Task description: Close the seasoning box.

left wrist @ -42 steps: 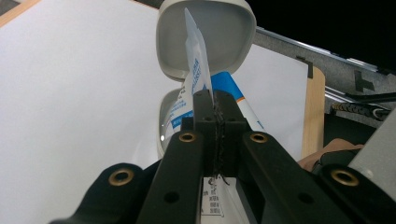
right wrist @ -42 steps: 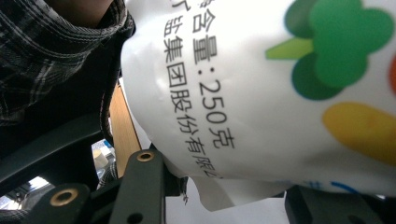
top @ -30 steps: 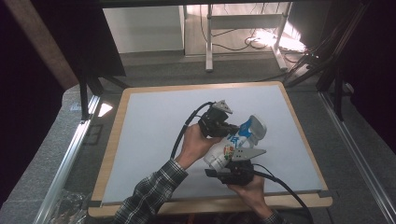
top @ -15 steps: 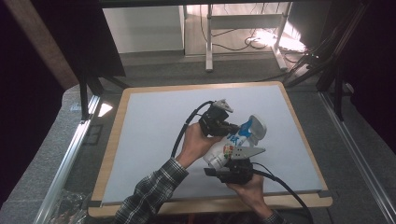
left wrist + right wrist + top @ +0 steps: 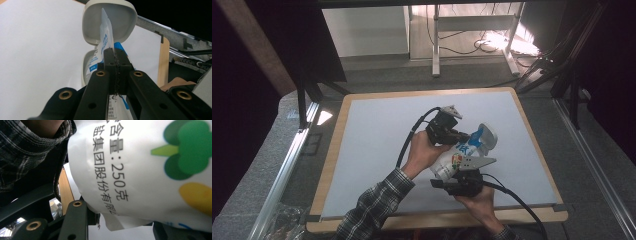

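A white pouch with blue print and vegetable pictures is held between both grippers, tilted above the white mat. My left gripper is shut on the pouch's thin upper edge; in the left gripper view its jaws meet on that edge. Just beyond stands a white rounded container with its lid flipped open; it shows as a white box in the high view. My right gripper grips the pouch's lower end from below, jaws on either side.
The mat lies on a wooden-rimmed table. A metal rail runs along the left side, and crumpled clear plastic lies at the bottom left. Cables trail from both grippers across the mat. Desk legs stand beyond the table.
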A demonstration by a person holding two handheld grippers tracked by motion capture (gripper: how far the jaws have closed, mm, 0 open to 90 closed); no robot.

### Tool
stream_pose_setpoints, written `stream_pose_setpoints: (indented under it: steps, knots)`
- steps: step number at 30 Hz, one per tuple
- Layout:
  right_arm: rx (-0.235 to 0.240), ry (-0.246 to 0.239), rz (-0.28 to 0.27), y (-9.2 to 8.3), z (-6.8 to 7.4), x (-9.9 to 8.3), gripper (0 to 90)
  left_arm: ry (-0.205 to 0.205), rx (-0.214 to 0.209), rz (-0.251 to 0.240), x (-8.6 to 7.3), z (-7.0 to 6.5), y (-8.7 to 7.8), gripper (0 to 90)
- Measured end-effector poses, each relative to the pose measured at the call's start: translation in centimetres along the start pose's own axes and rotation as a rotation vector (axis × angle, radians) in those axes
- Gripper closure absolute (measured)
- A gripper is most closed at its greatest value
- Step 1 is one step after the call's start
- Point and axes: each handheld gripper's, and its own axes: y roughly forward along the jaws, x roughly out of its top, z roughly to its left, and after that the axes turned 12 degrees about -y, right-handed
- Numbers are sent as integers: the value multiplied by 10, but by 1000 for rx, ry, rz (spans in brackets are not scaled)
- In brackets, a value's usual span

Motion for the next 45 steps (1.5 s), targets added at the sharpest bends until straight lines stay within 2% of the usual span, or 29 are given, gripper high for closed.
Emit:
stream_pose_setpoints:
  steps: [45]
  knots:
    - [-20,-24,-4,0,2,5,598,-23,-16,42,8,3,3,896]
